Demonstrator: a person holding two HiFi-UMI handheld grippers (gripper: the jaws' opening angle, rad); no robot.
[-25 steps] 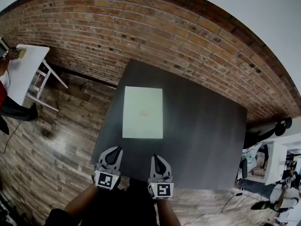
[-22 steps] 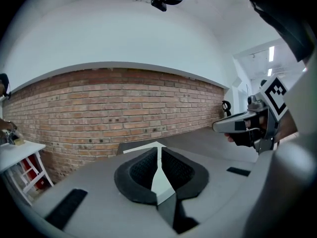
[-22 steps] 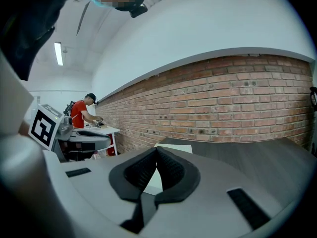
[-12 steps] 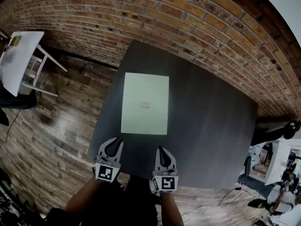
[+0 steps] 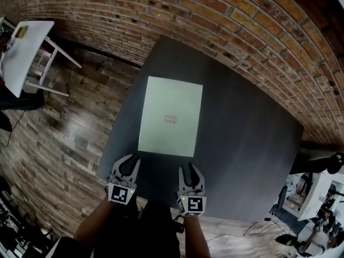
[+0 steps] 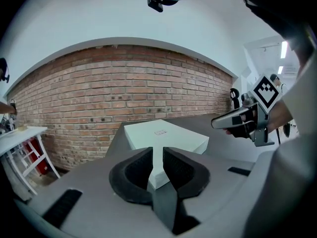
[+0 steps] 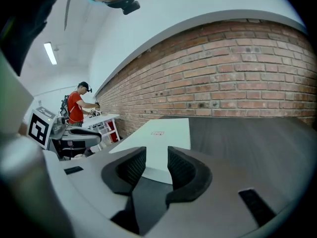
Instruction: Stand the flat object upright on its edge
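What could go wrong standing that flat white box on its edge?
The white box lies flat on the table. The left gripper is shut, and the right gripper, whose jaws have just been opening with nothing between them, sits short of it. They may shove it rather than lift it.
It lies nearer the table's left edge, so a shove could slide it off.
It looks thin; upright, it may topple.

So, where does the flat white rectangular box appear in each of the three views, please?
Head view: the flat white rectangular box lies at the centre, on the dark grey table.
Left gripper view: the box is at the centre, slightly low.
Right gripper view: the box is just left of centre, stretching away from the camera.
Shared landmark: the red brick wall behind the table, seen in all three.
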